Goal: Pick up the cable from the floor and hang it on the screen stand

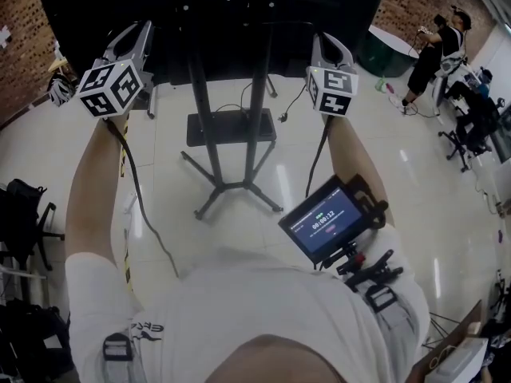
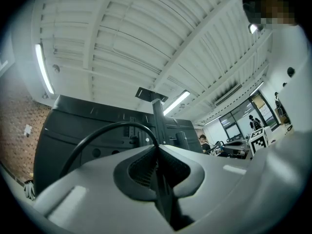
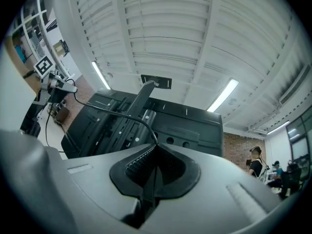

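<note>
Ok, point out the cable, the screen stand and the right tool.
cable (image 2: 124,123): left gripper view, top of its arc.
screen stand (image 1: 205,118): head view, upright post.
right tool (image 3: 155,147): right gripper view, tips shut on cable.

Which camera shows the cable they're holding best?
The right gripper view: the cable runs from the right gripper's shut jaws in a long line across the screen's back. The left gripper view shows only a short arc leaving the left gripper. The head view loses it against the dark screen.

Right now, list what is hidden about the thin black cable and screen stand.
Left gripper view: thin black cable's far end hidden behind the left gripper's body.
Head view: cable lost against the black screen's back.
Right gripper view: black metal stand's lower post hidden by the right gripper.
</note>
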### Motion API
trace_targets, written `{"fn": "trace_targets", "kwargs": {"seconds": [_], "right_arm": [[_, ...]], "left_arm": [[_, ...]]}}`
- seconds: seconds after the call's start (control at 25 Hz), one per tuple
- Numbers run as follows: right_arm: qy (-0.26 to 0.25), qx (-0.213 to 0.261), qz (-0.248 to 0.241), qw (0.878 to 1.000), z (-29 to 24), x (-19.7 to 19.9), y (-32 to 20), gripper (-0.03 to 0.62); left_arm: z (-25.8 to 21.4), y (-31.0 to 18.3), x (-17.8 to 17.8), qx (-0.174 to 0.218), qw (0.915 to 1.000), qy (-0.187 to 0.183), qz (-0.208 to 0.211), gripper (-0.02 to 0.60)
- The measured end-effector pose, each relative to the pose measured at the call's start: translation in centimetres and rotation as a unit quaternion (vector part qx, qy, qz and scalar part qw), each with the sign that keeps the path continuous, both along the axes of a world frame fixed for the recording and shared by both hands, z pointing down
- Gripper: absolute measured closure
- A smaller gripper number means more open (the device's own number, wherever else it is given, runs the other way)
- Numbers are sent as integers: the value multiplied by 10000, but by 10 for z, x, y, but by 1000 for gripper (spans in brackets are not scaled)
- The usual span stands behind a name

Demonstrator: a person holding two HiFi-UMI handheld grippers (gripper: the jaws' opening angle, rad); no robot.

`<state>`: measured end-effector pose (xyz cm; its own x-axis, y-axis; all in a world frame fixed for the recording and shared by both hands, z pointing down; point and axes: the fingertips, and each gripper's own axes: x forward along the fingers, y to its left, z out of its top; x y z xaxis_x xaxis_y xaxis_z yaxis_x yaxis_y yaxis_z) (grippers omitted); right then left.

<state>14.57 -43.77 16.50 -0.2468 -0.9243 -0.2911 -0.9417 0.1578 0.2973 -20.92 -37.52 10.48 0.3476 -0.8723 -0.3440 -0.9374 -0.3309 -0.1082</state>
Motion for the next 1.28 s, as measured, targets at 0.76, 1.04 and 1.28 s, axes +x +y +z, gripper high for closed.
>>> {"fn": "trace_targets", "kwargs": {"seconds": [0.76, 1.04, 1.28], "right_arm": [[255, 942, 65, 9952, -123, -9, -67, 572], [389, 854, 280, 9952, -147, -35, -127, 572], [717, 543, 503, 9947, -142, -46, -153, 569]], "left_arm": [[-108, -69, -11, 941, 9953, -95, -226, 566], [-129, -127, -38, 1087, 9938, -30, -225, 566], [-129, -155, -48, 1049, 9935, -175, -406, 566]]}}
